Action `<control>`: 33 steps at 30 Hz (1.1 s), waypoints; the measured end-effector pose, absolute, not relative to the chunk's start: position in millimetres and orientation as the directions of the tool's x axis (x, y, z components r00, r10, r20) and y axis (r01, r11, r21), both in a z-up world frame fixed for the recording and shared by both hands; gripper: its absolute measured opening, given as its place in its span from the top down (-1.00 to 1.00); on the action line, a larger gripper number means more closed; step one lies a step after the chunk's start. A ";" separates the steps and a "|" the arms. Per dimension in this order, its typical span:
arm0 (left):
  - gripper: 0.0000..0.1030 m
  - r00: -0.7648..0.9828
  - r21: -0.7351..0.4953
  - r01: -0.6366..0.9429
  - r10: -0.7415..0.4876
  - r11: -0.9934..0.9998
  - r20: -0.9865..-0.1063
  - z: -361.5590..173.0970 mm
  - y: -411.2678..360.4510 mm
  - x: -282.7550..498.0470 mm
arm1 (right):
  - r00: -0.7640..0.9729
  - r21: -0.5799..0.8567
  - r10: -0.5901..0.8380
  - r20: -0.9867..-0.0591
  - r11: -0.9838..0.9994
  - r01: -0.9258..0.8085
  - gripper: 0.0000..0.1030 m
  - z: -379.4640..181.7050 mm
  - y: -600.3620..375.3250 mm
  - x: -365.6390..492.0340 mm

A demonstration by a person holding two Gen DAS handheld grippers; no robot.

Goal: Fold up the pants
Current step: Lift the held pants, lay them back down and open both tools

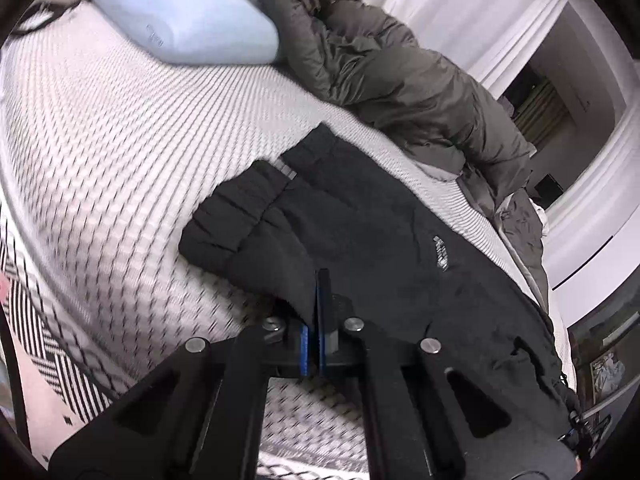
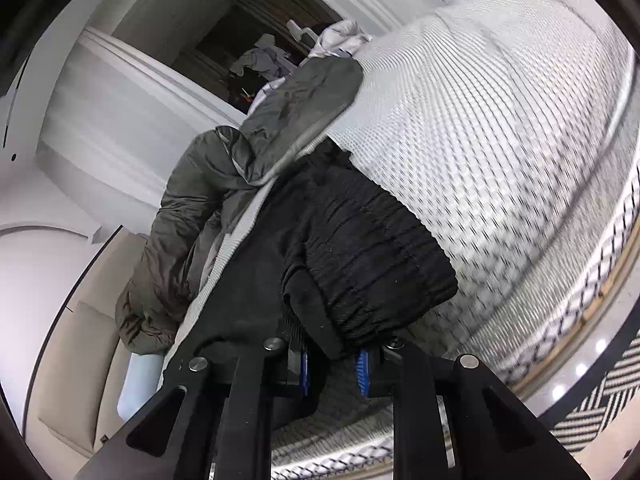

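Black pants (image 1: pixel 360 240) lie on the bed (image 1: pixel 120 160), partly folded, spread from the near edge toward the far right. In the left wrist view the ribbed cuffs (image 1: pixel 232 216) sit stacked at the left end of the bundle, and a small white logo (image 1: pixel 440 254) shows on the flat part to the right.

Left gripper (image 1: pixel 316 320): fingers nearly together, clamped on a fold of the pants at the near edge; blue pads (image 1: pixel 304 344) pinch the cloth.

Right gripper (image 2: pixel 332 360): blue pads (image 2: pixel 362 372) stand a bit apart with black fabric between them, gripping the pants just below the ribbed waistband (image 2: pixel 380 264). The fabric hides the fingertips.

Bed cover is white with a dark woven pattern. Pale blue pillow (image 1: pixel 184 20) at the far left of the bed. Grey-green duvet (image 1: pixel 400 80) is bunched along the far right side, just beside the pants; in the right wrist view it hangs over the bed edge (image 2: pixel 180 220). White wall moulding (image 1: pixel 580 160) behind. Both views are motion-blurred at the edges.
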State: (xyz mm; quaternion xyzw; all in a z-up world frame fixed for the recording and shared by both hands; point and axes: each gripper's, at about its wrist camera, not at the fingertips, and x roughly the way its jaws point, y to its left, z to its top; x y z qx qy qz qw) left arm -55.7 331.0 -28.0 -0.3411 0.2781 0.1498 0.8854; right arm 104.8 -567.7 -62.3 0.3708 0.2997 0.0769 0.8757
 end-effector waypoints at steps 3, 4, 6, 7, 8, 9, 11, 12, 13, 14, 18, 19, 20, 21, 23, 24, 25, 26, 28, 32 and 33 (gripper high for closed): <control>0.99 0.809 -0.513 -0.446 0.085 0.733 -0.582 -9.5 335.1 -38.9 | 0.823 0.675 0.347 -0.450 0.736 0.059 0.68 -37.4 -560.1 122.9; 0.99 0.811 -0.510 -0.445 0.090 0.736 -0.578 -1.0 338.2 -28.4 | 0.825 0.668 0.343 -0.449 0.742 0.055 0.68 -29.1 -557.4 130.7; 0.99 0.814 -0.512 -0.445 0.093 0.735 -0.573 10.8 342.5 -11.6 | 0.834 0.640 0.322 -0.449 0.767 0.049 0.68 -8.8 -550.0 150.8; 0.99 0.816 -0.511 -0.443 0.095 0.737 -0.570 20.5 345.8 2.7 | 0.838 0.625 0.308 -0.451 0.779 0.051 0.68 0.6 -545.2 162.7; 0.99 0.816 -0.505 -0.444 0.100 0.740 -0.570 27.1 347.4 13.5 | 0.842 0.616 0.295 -0.453 0.786 0.056 0.68 10.0 -541.2 176.0; 0.99 0.814 -0.498 -0.445 0.105 0.744 -0.571 33.9 349.0 26.0 | 0.843 0.607 0.285 -0.456 0.792 0.060 0.68 19.0 -537.1 190.5; 0.99 0.799 -0.469 -0.462 0.124 0.753 -0.588 47.8 353.4 60.9 | 0.844 0.583 0.258 -0.470 0.809 0.077 0.68 33.9 -528.4 224.6; 0.99 0.787 -0.450 -0.475 0.136 0.757 -0.602 52.5 354.2 78.4 | 0.843 0.573 0.250 -0.476 0.816 0.081 0.68 38.8 -524.6 238.8; 0.99 0.772 -0.420 -0.485 0.149 0.767 -0.618 56.5 355.7 99.0 | 0.839 0.560 0.244 -0.487 0.824 0.086 0.68 44.2 -520.2 256.3; 0.99 0.754 -0.391 -0.495 0.161 0.776 -0.636 59.2 357.7 121.7 | 0.830 0.540 0.234 -0.506 0.836 0.094 0.68 48.2 -514.8 277.0; 0.98 0.686 -0.294 -0.525 0.193 0.798 -0.701 53.5 363.4 193.6 | 0.786 0.477 0.196 -0.587 0.868 0.140 0.67 45.9 -500.9 357.0; 0.97 0.657 -0.272 -0.544 0.201 0.793 -0.726 45.7 367.6 213.7 | 0.766 0.464 0.197 -0.611 0.874 0.145 0.60 41.5 -497.1 377.8; 0.93 0.642 -0.263 -0.550 0.200 0.792 -0.740 39.6 370.4 224.0 | 0.740 0.462 0.214 -0.637 0.875 0.144 0.48 33.4 -494.2 400.6; 0.80 0.623 -0.253 -0.558 0.198 0.790 -0.757 32.0 374.6 237.5 | 0.716 0.456 0.222 -0.662 0.877 0.150 0.38 24.0 -493.2 419.5; 0.60 0.598 -0.245 -0.549 0.171 0.799 -0.783 16.2 381.1 256.9 | 0.680 0.430 0.204 -0.705 0.885 0.180 -0.03 7.5 -492.3 450.6; 0.40 0.596 -0.247 -0.544 0.162 0.802 -0.786 11.3 382.9 261.4 | 0.667 0.403 0.176 -0.724 0.893 0.203 -0.07 0.9 -492.5 458.8; 0.24 0.599 -0.253 -0.537 0.152 0.805 -0.786 5.6 383.9 259.7 | 0.659 0.375 0.144 -0.738 0.900 0.222 -0.10 -3.1 -493.1 463.2; -0.09 0.609 -0.266 -0.526 0.140 0.808 -0.781 2.8 383.9 256.9 | 0.661 0.360 0.126 -0.740 0.904 0.230 -0.20 -4.9 -494.6 462.6; -0.55 0.629 -0.276 -0.519 0.142 0.809 -0.764 2.3 380.8 248.1 | 0.682 0.360 0.129 -0.720 0.909 0.209 -0.45 -4.7 -495.8 452.3; -0.77 0.653 -0.255 -0.515 0.181 0.818 -0.736 10.6 365.7 218.9 | 0.705 0.322 0.122 -0.699 0.933 0.158 -0.59 -4.4 -493.0 409.0; -0.77 0.660 -0.261 -0.511 0.180 0.819 -0.729 13.2 361.2 209.8 | 0.707 0.332 0.136 -0.694 0.932 0.146 -0.60 -5.5 -493.8 395.1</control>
